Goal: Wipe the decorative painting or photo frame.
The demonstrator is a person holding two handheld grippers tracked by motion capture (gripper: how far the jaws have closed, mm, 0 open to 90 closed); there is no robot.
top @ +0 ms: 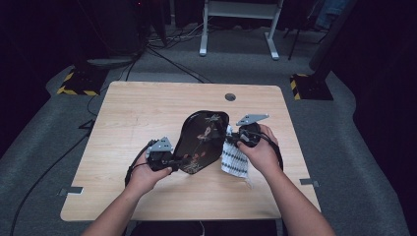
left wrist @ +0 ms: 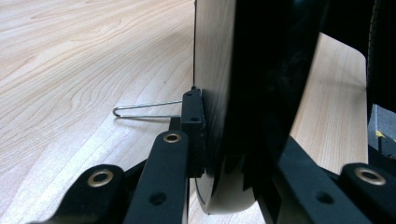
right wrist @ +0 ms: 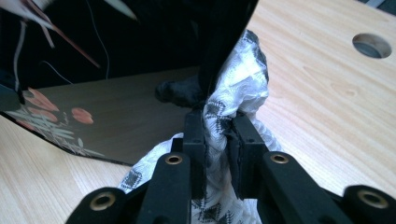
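The left gripper [top: 178, 161] is pinched on the lower edge of a black lacquer tray [top: 201, 140] and holds it tilted up on the wooden table [top: 133, 113]; in the left gripper view the pads press the tray rim [left wrist: 219, 140] from both sides. The right gripper [right wrist: 218, 135] is clamped on a bunched white cloth with black pattern [right wrist: 233, 93], which touches the right edge of the tray, just beside its painted flowers [right wrist: 56, 116]. The rest of the cloth [top: 235, 160] hangs down to the table. I think the risk is this: the tray is held only at one edge, so a strong push with the cloth could turn it or make it slip out. The glossy surface gives little friction.
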